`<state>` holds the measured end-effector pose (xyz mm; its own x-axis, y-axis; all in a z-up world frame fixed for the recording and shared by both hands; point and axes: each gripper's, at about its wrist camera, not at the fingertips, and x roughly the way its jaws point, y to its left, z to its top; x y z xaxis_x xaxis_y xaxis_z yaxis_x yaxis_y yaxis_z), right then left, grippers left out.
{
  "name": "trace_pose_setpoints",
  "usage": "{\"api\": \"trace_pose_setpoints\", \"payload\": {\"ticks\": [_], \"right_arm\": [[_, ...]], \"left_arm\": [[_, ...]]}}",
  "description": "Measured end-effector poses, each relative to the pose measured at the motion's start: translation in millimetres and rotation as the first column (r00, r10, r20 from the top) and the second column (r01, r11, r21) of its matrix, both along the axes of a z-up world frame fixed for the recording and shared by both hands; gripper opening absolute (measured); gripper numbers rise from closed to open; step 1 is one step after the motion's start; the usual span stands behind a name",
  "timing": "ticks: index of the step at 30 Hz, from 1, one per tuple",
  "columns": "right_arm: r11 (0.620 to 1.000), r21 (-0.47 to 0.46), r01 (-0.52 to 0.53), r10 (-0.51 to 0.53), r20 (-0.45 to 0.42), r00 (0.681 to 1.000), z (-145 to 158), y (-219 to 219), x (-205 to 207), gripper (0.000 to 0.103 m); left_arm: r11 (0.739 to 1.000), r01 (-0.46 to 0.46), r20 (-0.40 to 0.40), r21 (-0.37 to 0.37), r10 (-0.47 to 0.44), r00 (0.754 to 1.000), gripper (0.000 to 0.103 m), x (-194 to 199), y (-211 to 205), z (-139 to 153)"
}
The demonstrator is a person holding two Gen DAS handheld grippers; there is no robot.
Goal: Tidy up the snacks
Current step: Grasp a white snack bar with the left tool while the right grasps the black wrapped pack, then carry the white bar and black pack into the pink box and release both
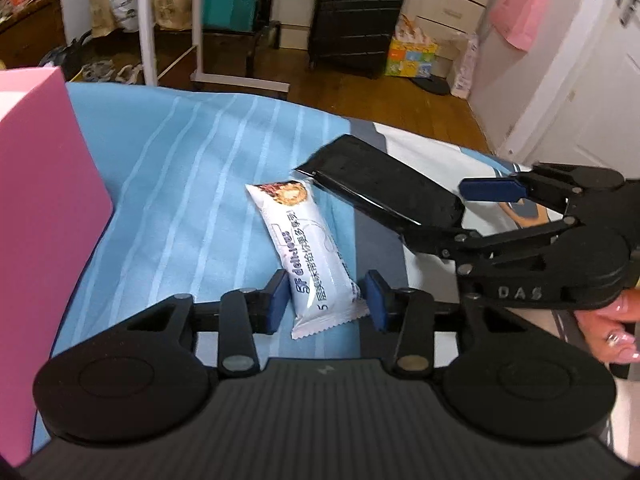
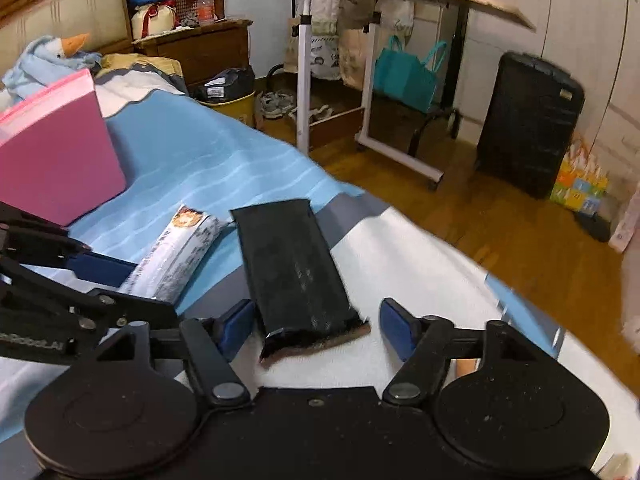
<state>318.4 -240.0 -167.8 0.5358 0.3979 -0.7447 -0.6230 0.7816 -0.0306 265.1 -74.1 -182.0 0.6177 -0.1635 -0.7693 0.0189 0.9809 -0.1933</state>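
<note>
- The left gripper (image 1: 326, 300) sits low over the bed (image 1: 192, 168), its blue pads on either side of the near end of a white snack bar (image 1: 304, 248). The left pad touches the wrapper's edge, while a thin gap shows at the right pad, so it brackets the bar rather than clamping it.
- The white snack bar lies flat on the blue striped sheet, its far end pointing away toward the bed's edge, its crimped near end between the pads.
- The right gripper (image 2: 316, 324) stands released, its pads wide apart on both sides of the near end of a black snack packet (image 2: 292, 264). Neither pad presses on it.
- The black snack packet lies flat just beside the white snack bar, to its right, partly on the grey and white part of the cover.
- A pink box (image 1: 44, 208) stands on the bed to the left of both snacks, well apart from them.
- A hand (image 1: 616, 328) holds the right gripper's handle at the right edge of the left wrist view.
- Beyond the bed stands a black suitcase (image 2: 528, 128) on the wooden floor.
</note>
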Motion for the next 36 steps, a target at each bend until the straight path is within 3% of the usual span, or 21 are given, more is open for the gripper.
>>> {"api": "trace_pose_setpoints", "payload": {"ticks": [3, 5, 7, 9, 12, 18, 25, 36], "right_arm": [[1.000, -0.016, -0.014, 0.015, 0.012, 1.000, -4.0, 9.8, 5.3, 0.076], [1.000, -0.006, -0.015, 0.015, 0.002, 1.000, -6.9, 13.2, 6.3, 0.070], [1.000, 0.011, -0.017, 0.017, 0.003, 1.000, -6.7, 13.2, 3.2, 0.062], [1.000, -0.010, -0.029, 0.029, 0.018, 0.999, -4.8, 14.5, -2.1, 0.060], [0.999, -0.031, -0.008, 0.008, 0.027, 1.000, -1.2, 14.0, -7.7, 0.059], [0.997, -0.062, 0.037, -0.037, -0.003, 0.999, 7.8, 14.0, -17.5, 0.058], [0.995, -0.075, 0.061, -0.064, -0.034, 0.997, 25.1, 14.1, -27.3, 0.057], [0.984, -0.116, 0.132, -0.146, -0.123, 0.982, 48.1, 6.9, -54.3, 0.056]], "left_arm": [[0.999, -0.029, 0.014, -0.030, 0.029, 0.999, 0.050, 1.8, 5.0, -0.2], [0.999, -0.031, 0.019, -0.022, 0.031, 0.999, 0.050, 1.8, 5.3, -1.4], [0.999, -0.033, 0.017, -0.019, 0.034, 0.999, 0.044, 1.7, 4.5, -2.6], [1.000, -0.018, 0.008, -0.022, 0.019, 1.000, 0.033, 2.5, 2.5, -2.5], [1.000, -0.008, 0.007, -0.024, 0.008, 1.000, 0.026, 2.8, 0.9, -0.9], [0.998, 0.002, -0.023, -0.060, -0.004, 1.000, 0.025, -0.7, 3.3, 3.6], [1.000, 0.023, -0.008, -0.012, -0.023, 1.000, 0.025, -15.8, -4.5, 22.1], [0.999, 0.019, -0.045, -0.042, -0.021, 0.999, 0.025, -46.7, -1.8, 44.2]]}}
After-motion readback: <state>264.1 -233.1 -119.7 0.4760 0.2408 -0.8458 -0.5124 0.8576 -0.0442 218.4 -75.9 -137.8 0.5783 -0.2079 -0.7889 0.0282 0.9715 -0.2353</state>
